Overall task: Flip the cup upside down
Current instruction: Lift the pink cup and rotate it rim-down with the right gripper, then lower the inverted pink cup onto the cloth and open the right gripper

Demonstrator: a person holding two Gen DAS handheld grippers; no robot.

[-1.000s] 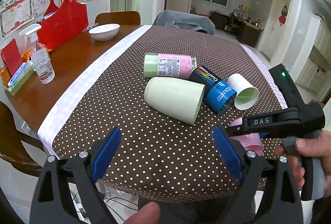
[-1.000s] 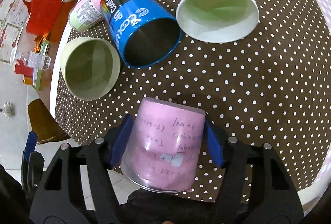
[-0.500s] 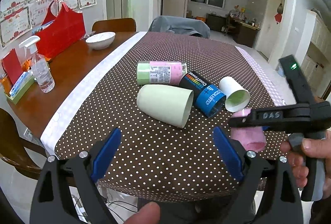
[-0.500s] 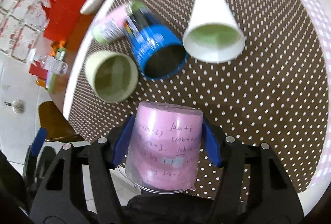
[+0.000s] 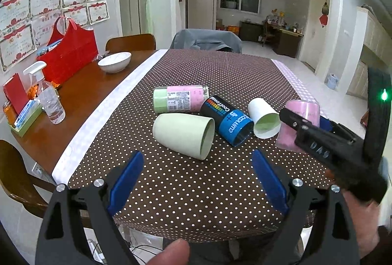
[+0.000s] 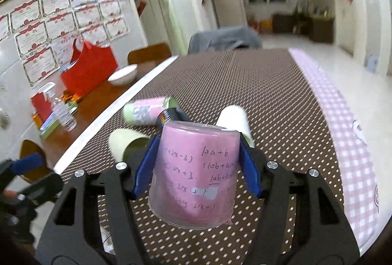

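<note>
Pink cup, clear-walled with handwritten sums, hangs mouth-down above the bench, clamped by the right gripper. Four more cups lie at 12 o'clock. Left gripper gapes wide.

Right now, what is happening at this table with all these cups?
A person holds a gripper in each hand. The right gripper is shut on the pink cup, held above the dotted tablecloth with its closed end up and its open mouth down. The left gripper is open and holds nothing. Four other cups lie on their sides: a pale green cup, a blue and black cup, a white cup and a pink and green cup.
</note>
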